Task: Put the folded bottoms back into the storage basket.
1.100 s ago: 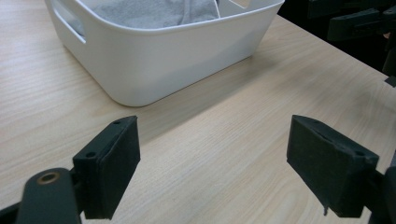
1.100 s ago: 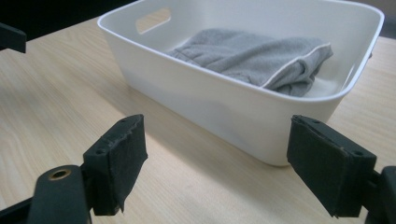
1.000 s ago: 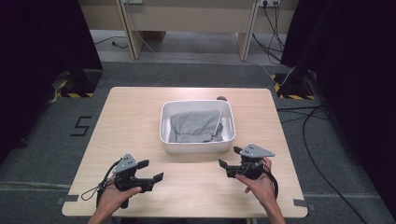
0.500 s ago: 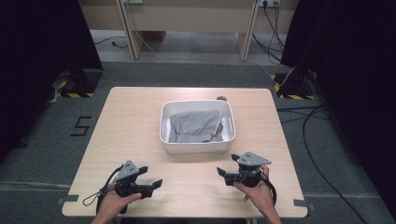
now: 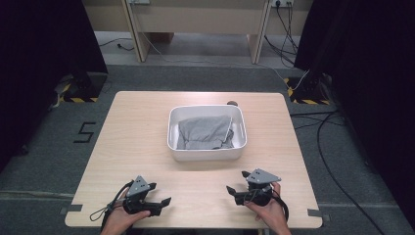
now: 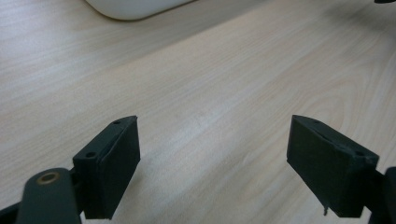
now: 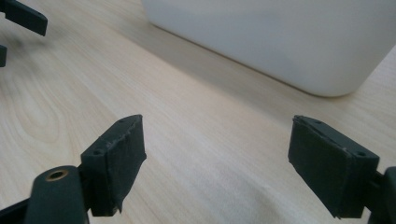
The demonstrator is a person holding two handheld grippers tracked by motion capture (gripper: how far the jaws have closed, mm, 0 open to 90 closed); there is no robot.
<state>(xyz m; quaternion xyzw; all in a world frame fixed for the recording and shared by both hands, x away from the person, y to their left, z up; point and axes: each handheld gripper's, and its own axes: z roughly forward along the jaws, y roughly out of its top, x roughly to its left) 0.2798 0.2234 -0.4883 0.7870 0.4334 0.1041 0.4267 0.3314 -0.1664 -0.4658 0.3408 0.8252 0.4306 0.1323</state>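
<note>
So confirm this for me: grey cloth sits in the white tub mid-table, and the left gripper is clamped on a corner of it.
Not quite. The grey cloth does lie in the white tub, but the left gripper holds nothing: the left gripper view shows its jaws wide apart over bare table, short of the tub.

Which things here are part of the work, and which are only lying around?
Part of the work: white rectangular plastic tub; folded grey cloth inside it; left gripper; right gripper.

Lying around: small dark round object behind the tub; black floor cables.

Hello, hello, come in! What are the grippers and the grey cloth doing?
Left gripper open, right gripper open, both empty. Grey cloth lying in white tub. Nothing in the way.
</note>
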